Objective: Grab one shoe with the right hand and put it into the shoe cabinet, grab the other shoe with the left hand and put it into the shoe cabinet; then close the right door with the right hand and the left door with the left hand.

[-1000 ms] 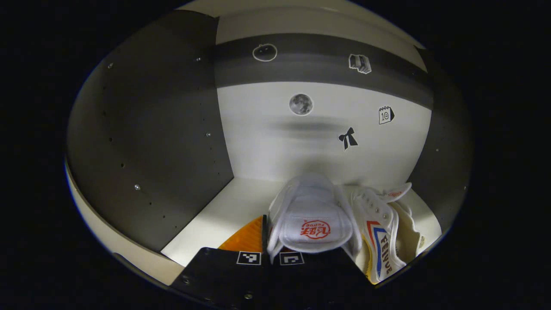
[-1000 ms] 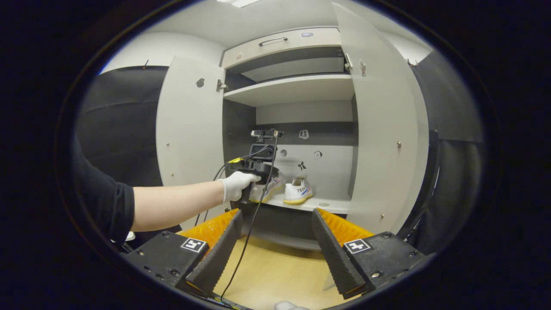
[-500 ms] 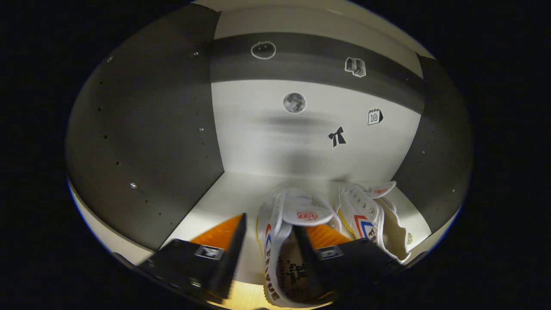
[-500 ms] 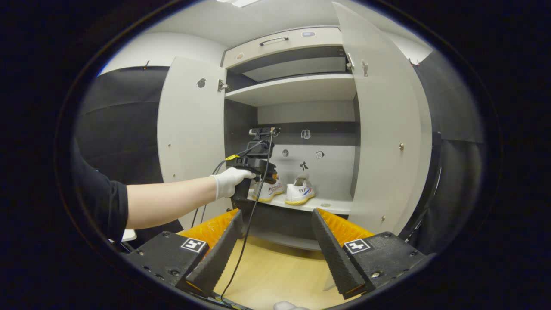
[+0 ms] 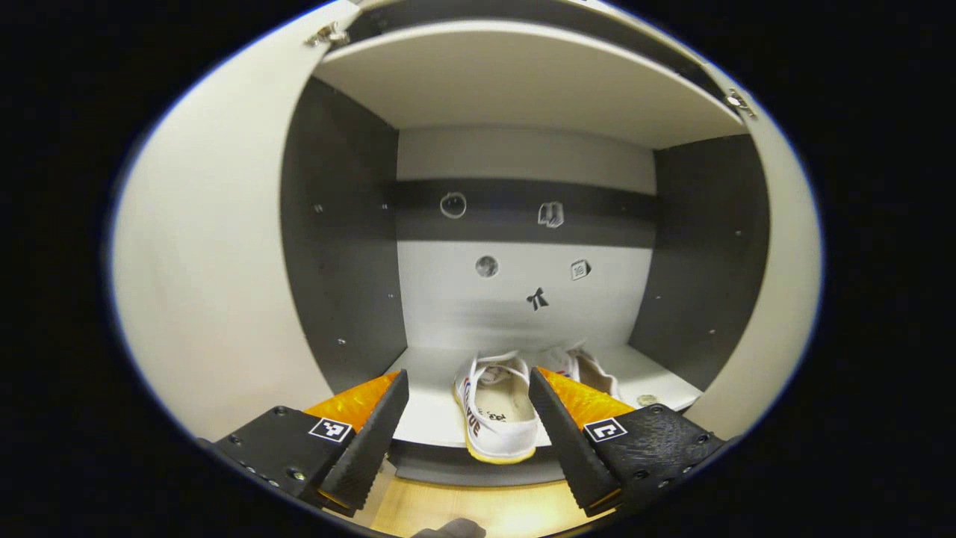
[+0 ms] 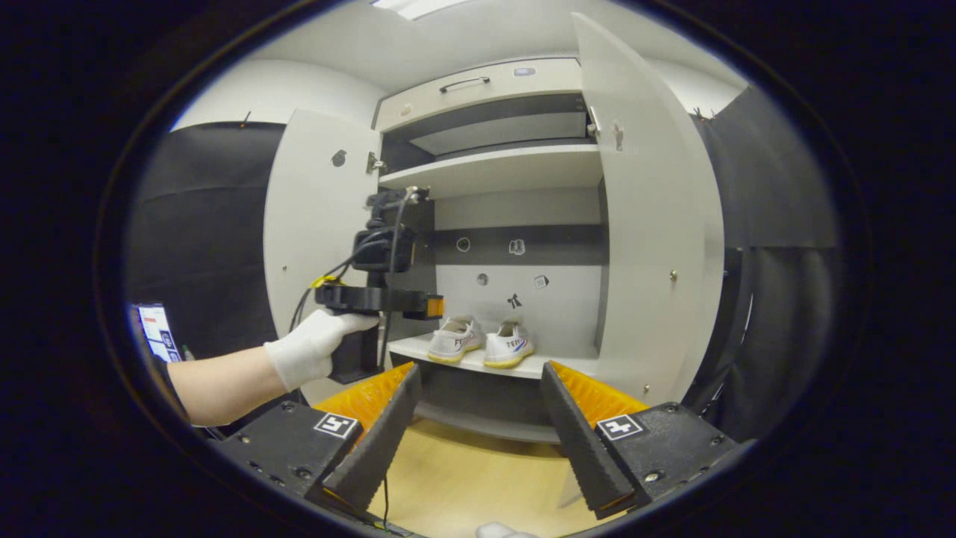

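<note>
White canvas: two shoes, side by side on the lower shelf (image 6: 523,368) of the shoe cabinet (image 6: 478,78), heels toward the front edge.
Left shoe (image 5: 497,407): near the shelf's front lip, heel just over the edge, opening facing up; also seen in the right gripper view (image 6: 453,340).
Right shoe (image 6: 508,345): just beside the left shoe, touching or nearly so; partly hidden behind a finger in the left gripper view (image 5: 590,368).
Left tongs (image 5: 469,433): spread apart, empty, in front of the shelf, framing the left shoe without touching it; seen from the side in the right gripper view (image 6: 418,305), level, held out before the cabinet's left half.
Gloved hand (image 6: 314,351): wrapped around the left tongs' handle, bare forearm trailing toward the left door.
Right tongs (image 6: 478,426): spread apart, empty, well back from the cabinet, above the wooden floor (image 6: 463,478).
Left door (image 6: 314,224): swung open, beside the cabinet's left wall.
Right door (image 6: 650,224): swung open, beside the cabinet's right wall.
Back panel (image 5: 515,299): behind the shoes, pale with a dark band, small stickers on it.
Upper shelf (image 6: 500,168): above the shoes, nothing seen on it.
Drawer (image 6: 478,82): at the cabinet's top, with a bar handle.
Cable (image 6: 328,273): hanging from the left tongs toward the left door.
</note>
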`<move>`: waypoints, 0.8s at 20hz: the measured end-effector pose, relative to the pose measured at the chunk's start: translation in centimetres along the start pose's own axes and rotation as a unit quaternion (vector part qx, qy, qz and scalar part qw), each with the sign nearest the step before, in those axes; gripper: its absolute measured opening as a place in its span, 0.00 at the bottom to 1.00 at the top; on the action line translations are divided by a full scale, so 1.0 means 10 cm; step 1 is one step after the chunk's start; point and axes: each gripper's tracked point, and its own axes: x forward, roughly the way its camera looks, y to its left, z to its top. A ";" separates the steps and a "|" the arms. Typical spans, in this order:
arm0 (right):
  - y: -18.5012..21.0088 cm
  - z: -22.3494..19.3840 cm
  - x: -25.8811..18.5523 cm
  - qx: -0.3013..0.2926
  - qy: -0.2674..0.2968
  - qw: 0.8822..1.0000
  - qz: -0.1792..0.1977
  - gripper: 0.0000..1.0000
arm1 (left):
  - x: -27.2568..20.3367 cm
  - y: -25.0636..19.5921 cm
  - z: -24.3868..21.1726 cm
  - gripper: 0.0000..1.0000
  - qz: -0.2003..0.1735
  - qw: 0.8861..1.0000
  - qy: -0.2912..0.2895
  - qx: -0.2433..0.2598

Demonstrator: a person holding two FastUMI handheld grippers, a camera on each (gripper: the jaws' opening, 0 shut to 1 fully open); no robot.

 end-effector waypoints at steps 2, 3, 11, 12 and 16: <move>-0.03 0.07 -0.05 0.006 -0.009 1.000 -0.014 1.00 | -0.42 -0.05 0.13 0.97 -0.009 0.999 -0.034 0.006; -0.03 0.10 -0.08 0.004 -0.011 1.000 -0.020 1.00 | -0.61 -0.05 0.16 0.96 -0.011 0.999 -0.046 0.008; 0.00 0.26 -0.47 -0.008 -0.030 0.996 -0.085 1.00 | -2.11 0.24 0.04 0.96 -0.013 0.994 -0.105 0.003; 0.02 0.27 -0.54 -0.012 -0.032 0.995 -0.093 1.00 | -2.26 0.32 -0.01 0.96 -0.010 0.994 -0.105 0.003; 0.11 0.31 -0.84 -0.015 -0.041 0.992 -0.116 1.00 | -2.74 0.55 -0.27 0.96 0.001 0.995 -0.094 -0.011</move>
